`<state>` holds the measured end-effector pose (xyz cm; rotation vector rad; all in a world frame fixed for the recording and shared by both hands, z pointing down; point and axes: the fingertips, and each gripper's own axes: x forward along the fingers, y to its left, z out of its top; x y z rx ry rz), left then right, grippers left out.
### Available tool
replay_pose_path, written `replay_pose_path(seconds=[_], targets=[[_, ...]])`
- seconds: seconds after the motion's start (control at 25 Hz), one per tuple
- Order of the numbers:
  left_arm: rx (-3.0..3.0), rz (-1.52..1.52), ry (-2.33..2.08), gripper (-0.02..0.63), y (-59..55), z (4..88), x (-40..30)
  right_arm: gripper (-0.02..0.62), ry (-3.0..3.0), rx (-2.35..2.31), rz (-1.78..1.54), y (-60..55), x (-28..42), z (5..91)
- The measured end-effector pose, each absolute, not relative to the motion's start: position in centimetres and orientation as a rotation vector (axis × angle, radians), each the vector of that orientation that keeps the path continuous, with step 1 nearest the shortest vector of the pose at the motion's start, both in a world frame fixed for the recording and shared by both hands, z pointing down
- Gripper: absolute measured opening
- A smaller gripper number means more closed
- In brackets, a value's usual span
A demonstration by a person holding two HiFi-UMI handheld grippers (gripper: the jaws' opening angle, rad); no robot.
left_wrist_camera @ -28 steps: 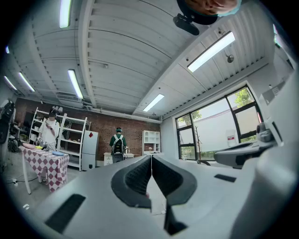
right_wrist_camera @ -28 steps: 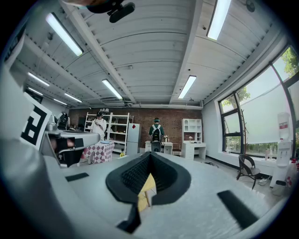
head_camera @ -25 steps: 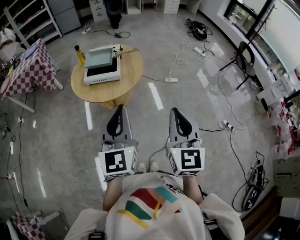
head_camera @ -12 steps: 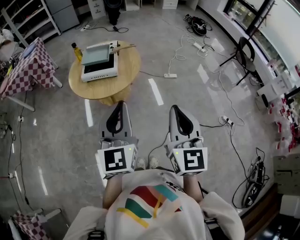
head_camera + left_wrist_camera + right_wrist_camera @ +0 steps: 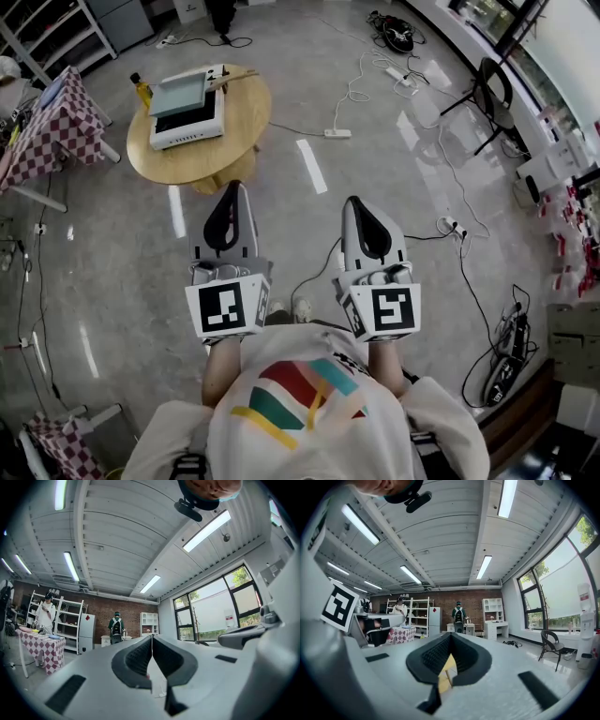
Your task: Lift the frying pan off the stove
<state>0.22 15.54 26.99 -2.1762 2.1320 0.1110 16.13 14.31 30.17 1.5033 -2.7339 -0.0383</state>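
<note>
Left gripper (image 5: 232, 192) and right gripper (image 5: 356, 204) held side by side, jaws fully closed, nothing gripped. Frying pan (image 5: 178, 94) seated on stove (image 5: 187, 128), well apart.

Legible text: none | left gripper (image 5: 235, 187) cube: black-white square marker (image 5: 228, 309), no lettering | right gripper (image 5: 352, 201) cube: same | fridge (image 5: 87, 634): red diamond sticker (image 5: 87, 617), content unreadable

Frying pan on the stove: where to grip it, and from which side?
Grip the wooden handle, which sticks out past the frying pan toward the right edge of the table in the head view, clear of the stove. Coming in from that right side looks best; the bottle crowds the left.
</note>
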Motion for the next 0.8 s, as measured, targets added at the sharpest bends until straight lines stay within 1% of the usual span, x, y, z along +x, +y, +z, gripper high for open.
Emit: replay_pose_path(seconds=[0.52, 0.8], targets=[[-2.129, 0.143, 2.107, 0.006, 14.0, 26.0, 1.9, -0.005, -2.769, 1.445, -0.086, 13.2, 17.5, 29.9], [-2.154, 0.186, 2.075, 0.006, 10.6, 26.4, 2.1, -0.005, -2.739, 1.47, -0.105, 10.6, 17.7, 30.7]])
